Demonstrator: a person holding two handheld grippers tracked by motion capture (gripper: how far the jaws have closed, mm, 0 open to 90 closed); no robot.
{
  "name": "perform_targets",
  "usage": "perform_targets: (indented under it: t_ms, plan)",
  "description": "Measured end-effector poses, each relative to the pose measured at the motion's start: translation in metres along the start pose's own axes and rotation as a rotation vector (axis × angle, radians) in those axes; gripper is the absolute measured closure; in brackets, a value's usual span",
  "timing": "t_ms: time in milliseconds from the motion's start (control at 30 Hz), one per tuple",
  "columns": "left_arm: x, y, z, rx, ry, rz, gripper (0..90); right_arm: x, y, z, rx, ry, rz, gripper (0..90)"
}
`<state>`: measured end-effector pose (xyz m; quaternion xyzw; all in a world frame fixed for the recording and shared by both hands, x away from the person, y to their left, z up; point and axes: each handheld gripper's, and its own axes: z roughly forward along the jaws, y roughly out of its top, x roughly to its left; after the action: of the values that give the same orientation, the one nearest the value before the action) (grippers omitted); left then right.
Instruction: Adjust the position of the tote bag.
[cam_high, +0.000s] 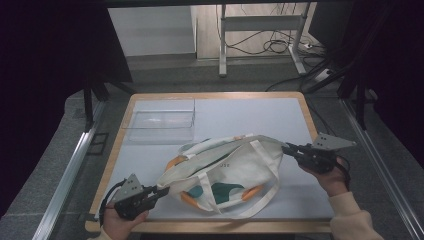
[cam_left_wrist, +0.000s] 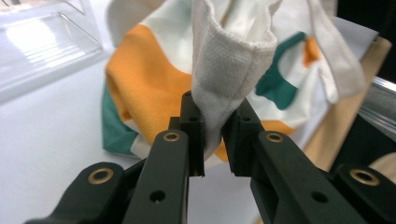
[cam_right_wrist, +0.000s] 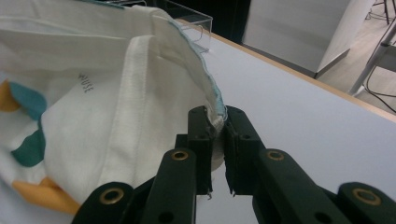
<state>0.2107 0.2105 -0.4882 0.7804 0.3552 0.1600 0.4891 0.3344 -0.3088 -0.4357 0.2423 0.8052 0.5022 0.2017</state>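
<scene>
A white cloth tote bag (cam_high: 225, 167) with orange and green patches and long straps lies across the middle of the table. At its near left corner my left gripper (cam_high: 164, 190) is shut on a fold of the bag's cloth (cam_left_wrist: 219, 88), which rises between the two pads. My right gripper (cam_high: 286, 148) is shut on the bag's rim at the right end; the seamed edge (cam_right_wrist: 215, 105) is pinched between its pads. The bag (cam_right_wrist: 93, 102) hangs stretched between the two grippers, its mouth edge lifted.
A clear plastic box (cam_high: 161, 121) stands at the table's far left. The table's wooden edge (cam_high: 210, 226) runs just in front of the bag. Metal rails (cam_high: 70, 170) flank the table. Cables and a stand's legs (cam_high: 260, 45) lie on the floor beyond.
</scene>
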Motion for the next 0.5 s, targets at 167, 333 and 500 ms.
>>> perform_targets:
  t_ms: [167, 333, 500]
  plan:
    - [0.02, 0.012, 0.011, 0.003, 0.013, -0.01, 80.3, 0.009, -0.012, -0.013, 0.005, -0.001, 0.025, 80.6]
    - [0.035, 0.022, 0.019, 0.009, 0.021, -0.005, 80.3, 0.015, -0.016, -0.017, 0.007, 0.001, 0.042, 80.6]
    - [0.043, 0.027, 0.025, 0.01, 0.026, -0.012, 80.3, 0.02, -0.017, -0.02, 0.003, 0.0, 0.042, 80.5]
